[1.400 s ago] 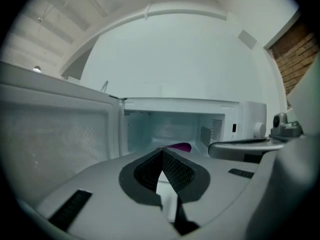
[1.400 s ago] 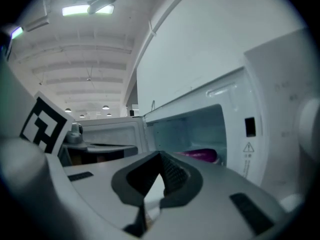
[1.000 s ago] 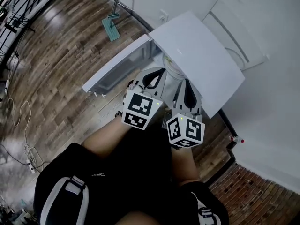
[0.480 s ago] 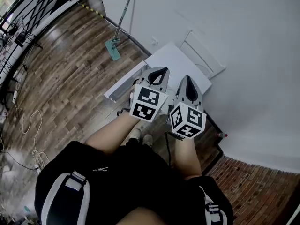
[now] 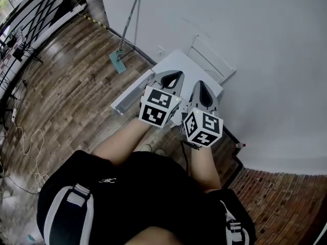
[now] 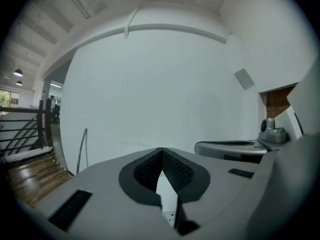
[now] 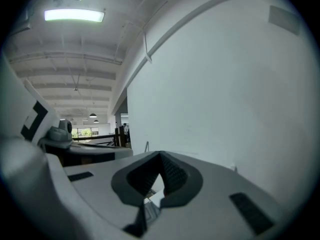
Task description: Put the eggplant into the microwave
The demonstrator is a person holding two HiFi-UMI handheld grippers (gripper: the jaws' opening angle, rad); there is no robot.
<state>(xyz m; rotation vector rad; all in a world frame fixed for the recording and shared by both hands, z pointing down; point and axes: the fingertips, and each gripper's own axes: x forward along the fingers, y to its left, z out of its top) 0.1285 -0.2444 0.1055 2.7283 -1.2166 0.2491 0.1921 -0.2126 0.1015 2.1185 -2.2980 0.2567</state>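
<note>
Left gripper [image 5: 173, 75] sits at 9 o'clock of right gripper [image 5: 201, 84]. Both jaw pairs are closed and empty. Forearms [image 5: 120, 144] are extended.

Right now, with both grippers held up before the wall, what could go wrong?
1. The left gripper and right gripper are shut, empty and side by side; their marker cubes could knock together.
2. No eggplant is in view, so lowering them blind could strike the white unit below.
3. A loose cable lies on the floor; you could trip.

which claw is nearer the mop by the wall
Left. The left claw is right of the mop in the head view; the right claw sits farther right, beyond the left one.
</note>
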